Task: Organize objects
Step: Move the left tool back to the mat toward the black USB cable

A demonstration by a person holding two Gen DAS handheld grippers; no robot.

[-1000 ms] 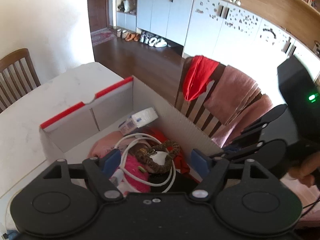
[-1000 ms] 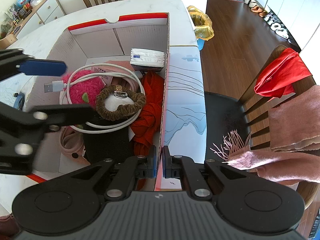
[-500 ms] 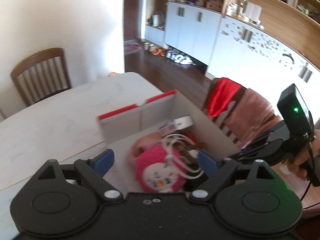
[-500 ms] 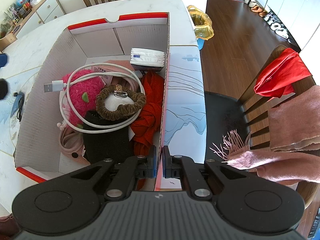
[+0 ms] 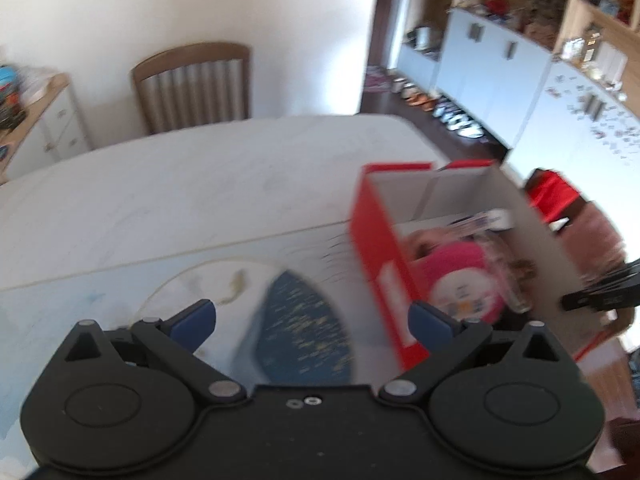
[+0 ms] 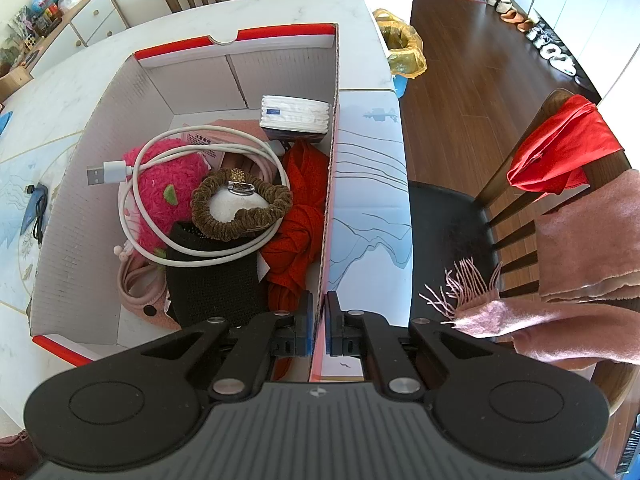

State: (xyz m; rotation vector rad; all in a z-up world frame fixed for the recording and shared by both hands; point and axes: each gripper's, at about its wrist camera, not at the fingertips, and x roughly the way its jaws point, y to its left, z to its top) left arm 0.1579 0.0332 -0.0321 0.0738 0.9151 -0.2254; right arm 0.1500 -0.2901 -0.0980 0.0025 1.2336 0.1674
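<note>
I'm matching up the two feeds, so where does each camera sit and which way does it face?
Left wrist: on the left gripper, angled down over the table; its jaws are opening, empty.
Right wrist: on the right gripper, looking steeply down into the box, shut on the box's wall.
Shared: the box, pink plush toy, table, far chair.

Open red-rimmed box (image 6: 236,40) (cluttered) on table

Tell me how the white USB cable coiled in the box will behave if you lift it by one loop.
The white USB cable is loosely coiled, so it would probably sag and uncoil, not lift as a stiff ring. It looks light. The brown scrunchie lies inside its loops and the pink plush toy sits under them, so either may snag or shift.
</note>
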